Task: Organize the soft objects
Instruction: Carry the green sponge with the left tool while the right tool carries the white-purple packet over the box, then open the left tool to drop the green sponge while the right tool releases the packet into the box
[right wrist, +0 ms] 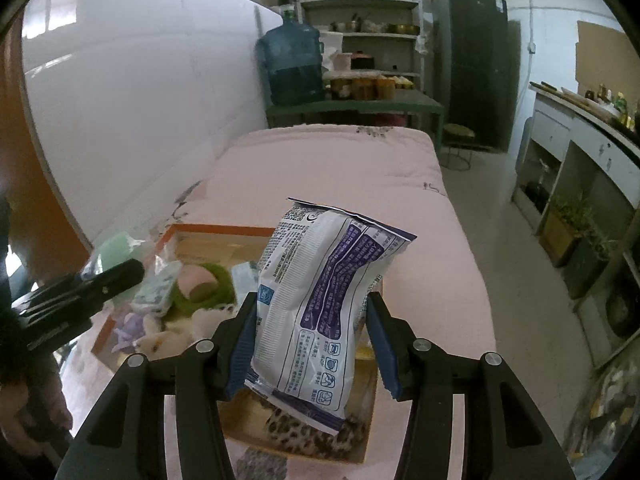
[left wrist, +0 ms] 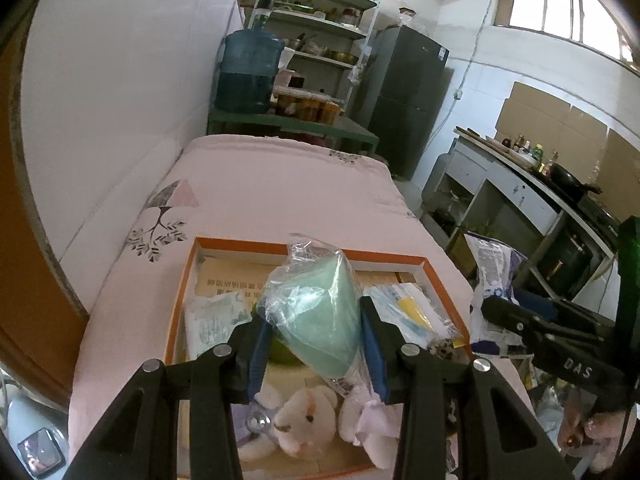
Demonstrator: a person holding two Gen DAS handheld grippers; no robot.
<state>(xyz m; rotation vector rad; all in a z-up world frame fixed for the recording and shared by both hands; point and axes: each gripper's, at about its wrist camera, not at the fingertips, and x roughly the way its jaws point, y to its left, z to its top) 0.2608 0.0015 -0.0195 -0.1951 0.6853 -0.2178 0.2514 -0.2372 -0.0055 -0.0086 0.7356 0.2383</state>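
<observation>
pink sheeted bed (left wrist: 288,196) carries orange-rimmed box (left wrist: 384,258). left hand-held gripper (left wrist: 316,344) clamps green bagged item (left wrist: 320,320) above box; right hand-held gripper (right wrist: 312,340) clamps white-purple packet (right wrist: 320,304). water jug (left wrist: 248,72), shelves (left wrist: 320,20), fridge (left wrist: 404,96) behind.

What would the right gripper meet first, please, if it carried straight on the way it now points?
The right gripper, shut on the white and purple packet, points along the pink-covered bed. Past the orange-rimmed box below it, the bedcover probably comes first, though depth is unclear.

"DAS" on right gripper (left wrist: 576,364), packet (right wrist: 320,304) print seemingly Chinese, illegible
</observation>
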